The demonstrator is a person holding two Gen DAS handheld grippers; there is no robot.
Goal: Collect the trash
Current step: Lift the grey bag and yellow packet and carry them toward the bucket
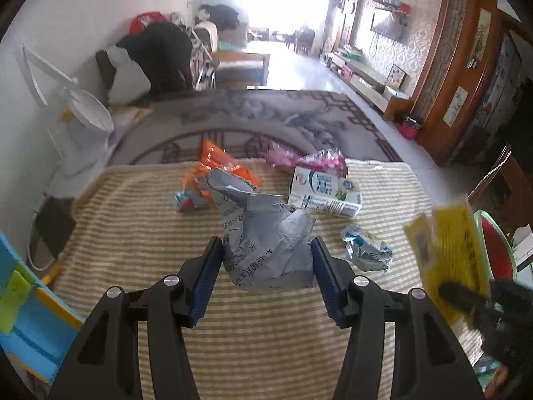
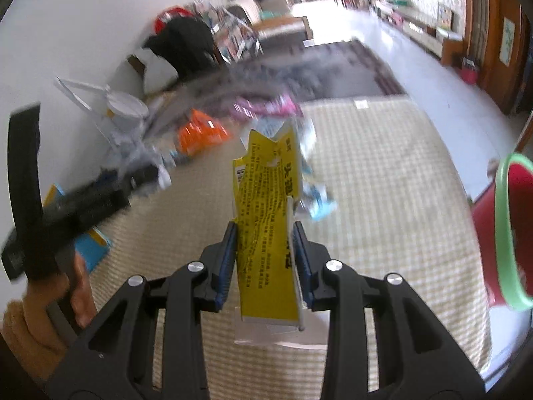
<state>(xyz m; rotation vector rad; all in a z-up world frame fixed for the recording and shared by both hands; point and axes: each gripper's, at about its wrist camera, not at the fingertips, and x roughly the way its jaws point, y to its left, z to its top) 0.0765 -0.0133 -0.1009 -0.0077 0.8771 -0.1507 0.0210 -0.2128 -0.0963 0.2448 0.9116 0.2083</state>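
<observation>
Trash lies on a striped mat. My left gripper is open, its jaws on either side of a crumpled grey printed paper. Behind it lie an orange snack bag, a pink wrapper, a white milk carton and a small crumpled silver-blue wrapper. My right gripper is shut on a yellow packet, held above the mat; the packet also shows blurred at the right of the left wrist view. A red bin with a green rim stands off the mat's right edge.
A patterned grey rug lies beyond the mat. A white fan stands at the left by the wall. A blue and yellow plastic item is at the near left. Wooden cabinets line the right wall.
</observation>
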